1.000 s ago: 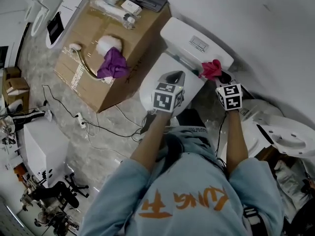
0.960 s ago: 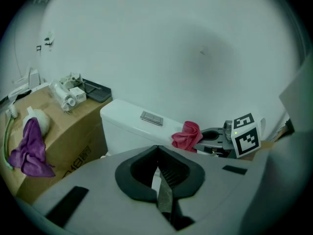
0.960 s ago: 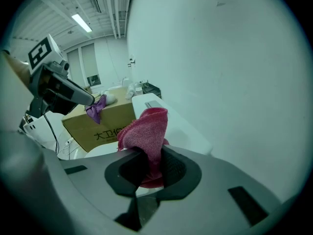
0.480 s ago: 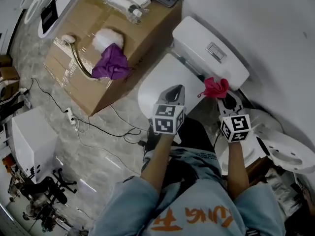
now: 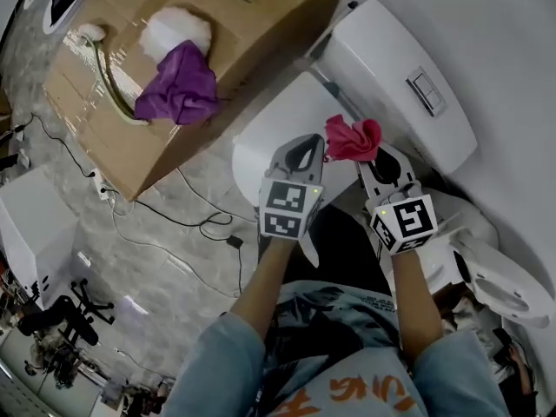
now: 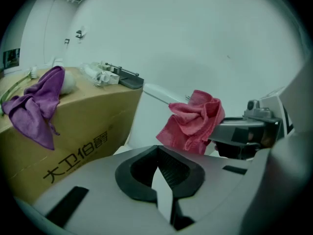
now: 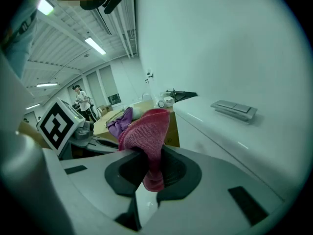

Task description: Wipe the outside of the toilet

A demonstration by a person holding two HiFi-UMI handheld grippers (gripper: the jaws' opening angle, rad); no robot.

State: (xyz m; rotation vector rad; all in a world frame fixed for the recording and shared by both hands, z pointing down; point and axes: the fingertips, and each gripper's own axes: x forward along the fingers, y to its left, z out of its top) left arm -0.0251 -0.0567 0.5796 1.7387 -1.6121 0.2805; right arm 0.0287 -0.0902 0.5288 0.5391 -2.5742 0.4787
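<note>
One crumpled red cloth [image 5: 349, 138] in right tool [image 5: 365, 156], perhaps touching toilet [image 5: 287, 120].

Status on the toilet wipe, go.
Right gripper shut on red cloth, by the tank. Left gripper shut, empty, over toilet lid. Nothing blocking.

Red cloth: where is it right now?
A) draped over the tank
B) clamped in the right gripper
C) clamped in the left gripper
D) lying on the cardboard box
B: the right gripper view shows the red cloth pinched between the jaws of the right gripper. The left gripper is shut on nothing, and the cardboard box holds a purple cloth.
</note>
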